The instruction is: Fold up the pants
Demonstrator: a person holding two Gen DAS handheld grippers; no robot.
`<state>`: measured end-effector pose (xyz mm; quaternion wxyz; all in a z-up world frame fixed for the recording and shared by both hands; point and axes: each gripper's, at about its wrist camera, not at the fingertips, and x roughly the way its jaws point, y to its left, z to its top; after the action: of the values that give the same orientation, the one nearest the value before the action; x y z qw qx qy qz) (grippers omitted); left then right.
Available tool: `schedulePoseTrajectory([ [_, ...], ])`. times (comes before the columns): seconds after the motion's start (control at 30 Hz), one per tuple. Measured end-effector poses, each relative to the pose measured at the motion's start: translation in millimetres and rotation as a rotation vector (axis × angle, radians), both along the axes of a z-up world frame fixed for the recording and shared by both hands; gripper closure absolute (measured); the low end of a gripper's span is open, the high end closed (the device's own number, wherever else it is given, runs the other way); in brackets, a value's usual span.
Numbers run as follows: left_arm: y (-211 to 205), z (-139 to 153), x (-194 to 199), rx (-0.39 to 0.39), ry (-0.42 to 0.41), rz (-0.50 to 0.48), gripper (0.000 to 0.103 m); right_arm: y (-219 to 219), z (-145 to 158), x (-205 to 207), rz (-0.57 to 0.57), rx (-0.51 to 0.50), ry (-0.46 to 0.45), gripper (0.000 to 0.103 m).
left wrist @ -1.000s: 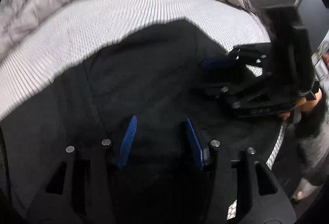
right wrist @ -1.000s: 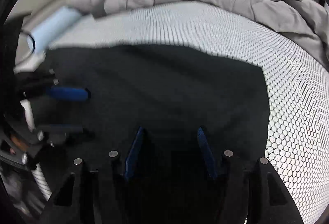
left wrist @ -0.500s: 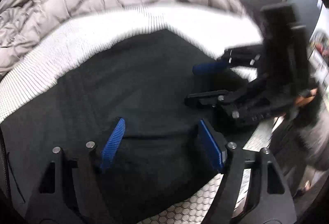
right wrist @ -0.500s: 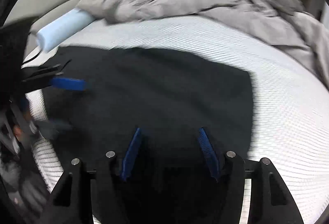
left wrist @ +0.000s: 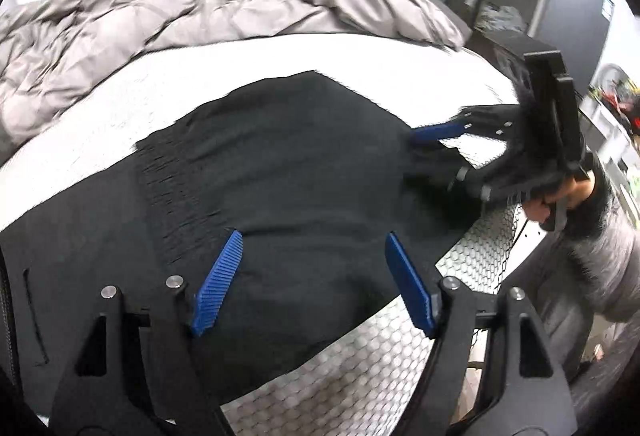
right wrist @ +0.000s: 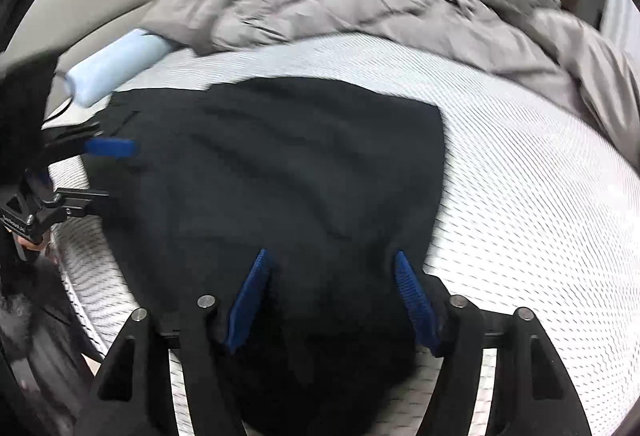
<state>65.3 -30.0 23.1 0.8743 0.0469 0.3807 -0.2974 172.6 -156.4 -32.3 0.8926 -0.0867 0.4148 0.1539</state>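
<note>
The black pants (left wrist: 304, 172) lie spread flat on the bed (left wrist: 360, 388), on its white mattress cover with a honeycomb weave, close to the near edge. In the left wrist view the cloth reaches from the far left of the picture across to the right, with a gathered, ribbed band running through its left part and a slit-like seam at the far left. In the right wrist view the same pants fill the middle as one dark, roughly rectangular sheet with soft ripples.

The left hand-held gripper (left wrist: 314, 278) hovers above the cloth with its blue ribbed pads (left wrist: 218, 282) standing wide apart; its jaws have just been opening, and nothing is clamped between them. The right hand-held gripper (right wrist: 334, 296) is likewise wide, its jaws having just been opening, over the near part of the pants; the cloth lies under the pads rather than pinched by them, though the blur makes the contact hard to judge.

Each gripper shows in the other's view: the right one (left wrist: 436, 152) at the pants' right edge, the left one (right wrist: 102, 172) at their left edge.

A crumpled grey duvet (left wrist: 168, 20) is heaped along the far side of the bed. A pale blue roll (right wrist: 114, 66) lies just beyond the pants' far left corner.
</note>
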Motion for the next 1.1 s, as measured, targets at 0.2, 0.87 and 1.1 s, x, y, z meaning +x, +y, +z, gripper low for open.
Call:
schedulePoseTrajectory([
  [0.2, -15.7, -31.5, -5.8, 0.118, 0.046, -0.059, 0.031, -0.5, -23.7, -12.8, 0.07, -0.158, 0.038, 0.034],
  [0.87, 112.5, 8.3, 28.9, -0.169, 0.021, 0.47, 0.028, -101.6, -35.0, 42.0, -0.242, 0.669, 0.271, 0.093],
  [1.1, 120.3, -0.6, 26.7, -0.115, 0.015, 0.494, 0.028, -96.6, -8.1, 65.8, -0.281, 0.365, 0.174, 0.07],
])
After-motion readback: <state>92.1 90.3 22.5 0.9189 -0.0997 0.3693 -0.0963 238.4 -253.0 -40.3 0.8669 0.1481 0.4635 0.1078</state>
